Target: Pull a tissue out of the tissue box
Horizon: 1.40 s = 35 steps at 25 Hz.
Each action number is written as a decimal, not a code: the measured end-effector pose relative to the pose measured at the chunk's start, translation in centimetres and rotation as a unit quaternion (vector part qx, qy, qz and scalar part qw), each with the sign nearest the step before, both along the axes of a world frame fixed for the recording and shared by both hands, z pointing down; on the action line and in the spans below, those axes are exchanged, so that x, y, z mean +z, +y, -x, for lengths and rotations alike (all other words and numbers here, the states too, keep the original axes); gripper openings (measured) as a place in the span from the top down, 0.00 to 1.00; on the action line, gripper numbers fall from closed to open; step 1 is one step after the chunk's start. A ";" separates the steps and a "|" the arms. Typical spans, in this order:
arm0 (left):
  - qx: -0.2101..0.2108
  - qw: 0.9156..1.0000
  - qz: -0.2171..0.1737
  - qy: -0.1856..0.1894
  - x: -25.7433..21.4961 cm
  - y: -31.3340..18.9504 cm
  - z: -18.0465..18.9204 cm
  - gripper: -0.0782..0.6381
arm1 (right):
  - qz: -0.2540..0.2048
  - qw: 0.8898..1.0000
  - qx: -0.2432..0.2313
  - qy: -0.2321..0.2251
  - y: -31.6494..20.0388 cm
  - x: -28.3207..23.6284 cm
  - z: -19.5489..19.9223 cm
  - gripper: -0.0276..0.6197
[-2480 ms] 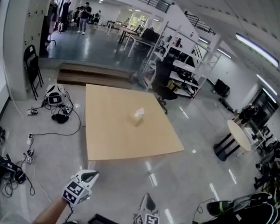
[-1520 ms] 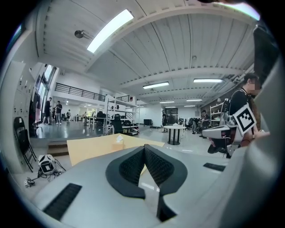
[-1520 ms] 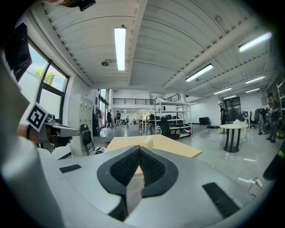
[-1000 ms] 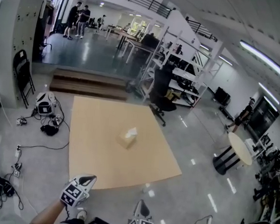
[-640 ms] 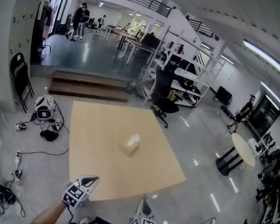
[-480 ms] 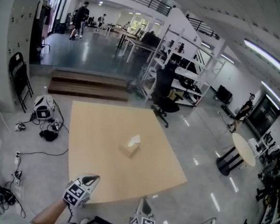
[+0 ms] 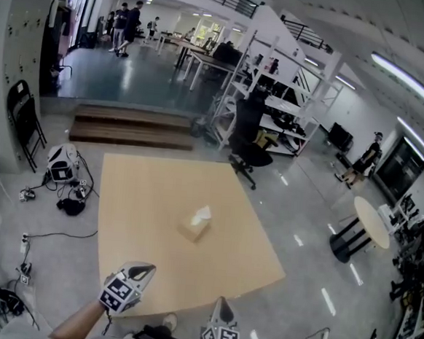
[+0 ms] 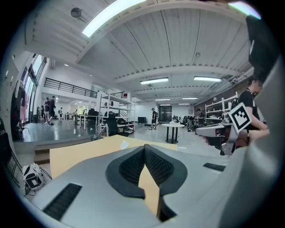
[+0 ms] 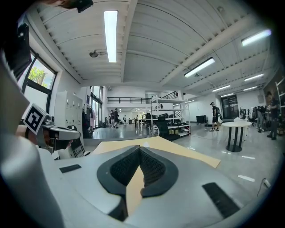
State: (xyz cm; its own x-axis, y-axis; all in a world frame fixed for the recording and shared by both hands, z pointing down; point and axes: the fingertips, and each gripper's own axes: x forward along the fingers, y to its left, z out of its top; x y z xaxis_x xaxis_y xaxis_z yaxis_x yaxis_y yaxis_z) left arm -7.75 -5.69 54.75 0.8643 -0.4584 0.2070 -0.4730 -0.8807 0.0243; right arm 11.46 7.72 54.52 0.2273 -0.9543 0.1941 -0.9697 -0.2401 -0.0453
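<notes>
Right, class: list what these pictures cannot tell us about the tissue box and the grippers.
Tissue box slot and print: head view, too small.
Same box, left gripper view: only a pale speck beyond the jaws.
Right gripper, lower body: head view, cut off by the bottom edge.

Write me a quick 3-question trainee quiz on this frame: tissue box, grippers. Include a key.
1. What sticks out of the top of the tissue box?
2. True or false: the left gripper touches the tissue box.
3. The jaws of the right gripper are: A) shut on a tissue, B) shut with nothing between them, C) wide open.

Key
1. A white tissue.
2. False. The box stands near the middle of the table, and the left gripper is at the table's near edge, well apart from it.
3. B
</notes>
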 end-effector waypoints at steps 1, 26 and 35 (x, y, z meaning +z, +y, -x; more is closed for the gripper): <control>0.001 1.000 -0.001 0.000 -0.1 -0.4 -0.6 0.88 | 0.001 1.000 0.002 0.000 -0.4 0.1 -0.6 0.96; -0.013 0.999 0.031 -0.021 1.1 -11.4 -13.8 0.88 | 0.021 0.999 -0.020 -0.023 -12.4 1.0 -13.3 0.96; -0.019 0.998 0.039 -0.036 2.7 -14.1 -16.8 0.88 | 0.044 0.998 -0.030 -0.038 -15.9 2.2 -16.2 0.96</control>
